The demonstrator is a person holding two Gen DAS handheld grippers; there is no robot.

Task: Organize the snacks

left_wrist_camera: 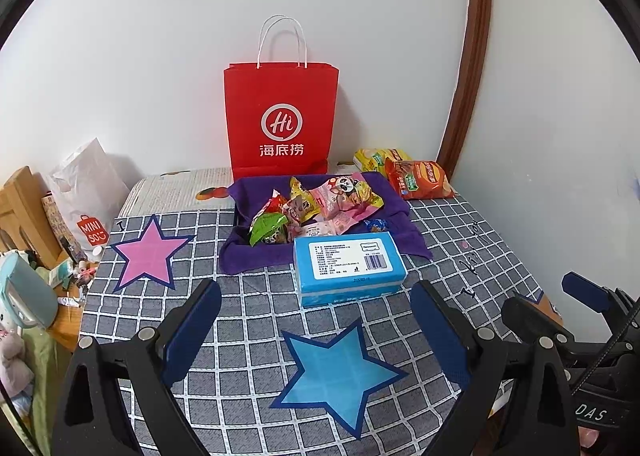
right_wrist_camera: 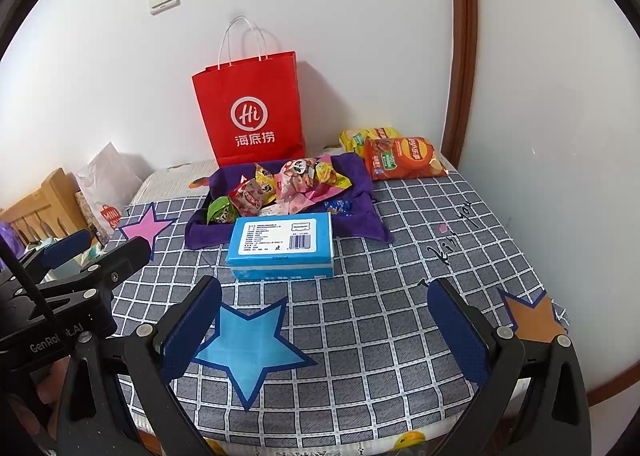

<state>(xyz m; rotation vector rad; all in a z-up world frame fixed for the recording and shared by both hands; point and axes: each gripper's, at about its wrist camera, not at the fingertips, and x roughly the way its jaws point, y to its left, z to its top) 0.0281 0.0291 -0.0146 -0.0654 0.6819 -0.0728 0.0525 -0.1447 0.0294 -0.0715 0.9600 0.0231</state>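
Observation:
Several small snack packets [left_wrist_camera: 316, 207] [right_wrist_camera: 280, 187] lie piled on a purple cloth [left_wrist_camera: 396, 211] [right_wrist_camera: 360, 183] at the back of the table. A blue box [left_wrist_camera: 346, 266] [right_wrist_camera: 282, 246] lies in front of the cloth. Two chip bags, one orange [left_wrist_camera: 420, 179] [right_wrist_camera: 402, 157] and one yellow [left_wrist_camera: 374, 157] [right_wrist_camera: 360, 135], lie at the back right. A red paper bag [left_wrist_camera: 280, 119] [right_wrist_camera: 250, 107] stands upright against the wall. My left gripper [left_wrist_camera: 316, 330] is open and empty, short of the blue box. My right gripper [right_wrist_camera: 324, 328] is open and empty to its right.
The checked tablecloth [left_wrist_camera: 460, 240] [right_wrist_camera: 400, 240] carries a pink star [left_wrist_camera: 146, 254] [right_wrist_camera: 146, 225], a blue star [left_wrist_camera: 340, 374] [right_wrist_camera: 252, 348] and an orange star [right_wrist_camera: 532, 316]. A white Miniso bag [left_wrist_camera: 90, 191] and cluttered wooden furniture [left_wrist_camera: 24, 211] stand left of the table. Walls close the back and right.

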